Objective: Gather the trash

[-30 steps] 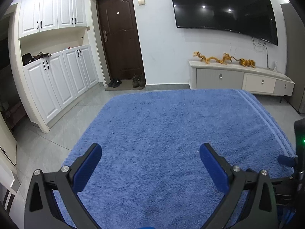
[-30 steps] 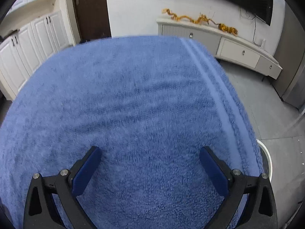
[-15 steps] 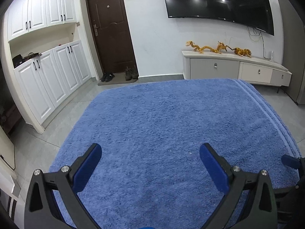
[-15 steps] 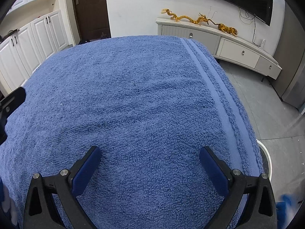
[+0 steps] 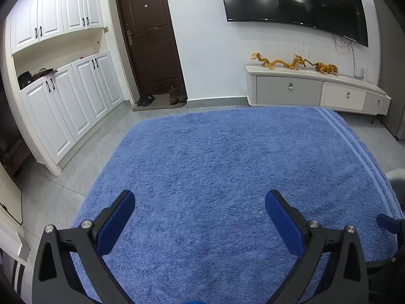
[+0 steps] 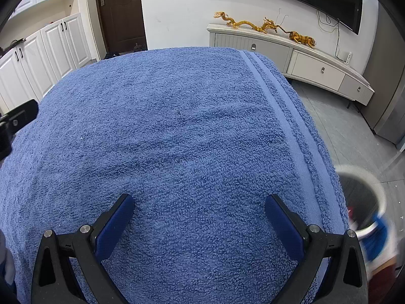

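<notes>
A blue towel covers the table; it also fills the right wrist view. No trash lies on it. My left gripper is open and empty above the towel's near edge. My right gripper is open and empty above the towel's near right part. A white trash bin stands on the floor beyond the towel's right edge; something red shows inside it. A blurred blue object moves by the bin's near rim. The right gripper's blue fingertip shows at the right edge of the left wrist view.
White cabinets line the left wall beside a dark door. A low TV cabinet with golden dragon figures stands under a wall TV. Grey tiled floor surrounds the table.
The left gripper has moved left and back, so the right gripper sits further off at its right. The bin has come further into the right wrist view, with a blurred blue object beside it.
</notes>
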Available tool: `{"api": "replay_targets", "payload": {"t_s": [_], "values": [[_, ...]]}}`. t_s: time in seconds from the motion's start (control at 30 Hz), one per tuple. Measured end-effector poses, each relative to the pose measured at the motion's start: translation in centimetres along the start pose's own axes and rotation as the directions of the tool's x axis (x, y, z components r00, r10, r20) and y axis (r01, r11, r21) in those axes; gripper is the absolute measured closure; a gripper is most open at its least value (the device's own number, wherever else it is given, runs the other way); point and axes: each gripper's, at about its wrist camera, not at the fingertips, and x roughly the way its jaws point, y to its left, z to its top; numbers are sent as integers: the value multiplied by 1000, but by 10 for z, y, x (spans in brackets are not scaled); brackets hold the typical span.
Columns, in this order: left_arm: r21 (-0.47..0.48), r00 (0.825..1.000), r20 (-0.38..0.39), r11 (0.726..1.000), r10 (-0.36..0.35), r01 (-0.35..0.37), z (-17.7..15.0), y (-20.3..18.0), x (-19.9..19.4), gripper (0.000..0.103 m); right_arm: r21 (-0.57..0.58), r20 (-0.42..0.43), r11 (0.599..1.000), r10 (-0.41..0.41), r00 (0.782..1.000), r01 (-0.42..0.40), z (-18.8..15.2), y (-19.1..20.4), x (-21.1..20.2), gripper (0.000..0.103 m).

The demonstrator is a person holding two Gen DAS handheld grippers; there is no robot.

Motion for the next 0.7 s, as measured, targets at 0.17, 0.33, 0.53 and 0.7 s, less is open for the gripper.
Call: {"api": "replay_targets", "payload": {"t_s": [0.17,0.33,0.53,0.7], "values": [[-25,1000,0,1000,-1,1,-5,18,-3,0,0,0,1000,0,1000,0,0,0,0,0],[-92,998,-5,994,64,-64,-11,55,-2,0,0,0,1000,0,1000,0,0,0,0,0],[-136,986,10,977,168,-165,-16,102,4,0,0,-1,1000,-1,1000,1,0,1,0,0],[-183,964,16,949,264,-257,-14,135,23,0,0,-1,1000,-1,1000,1,1,1,0,0]]}}
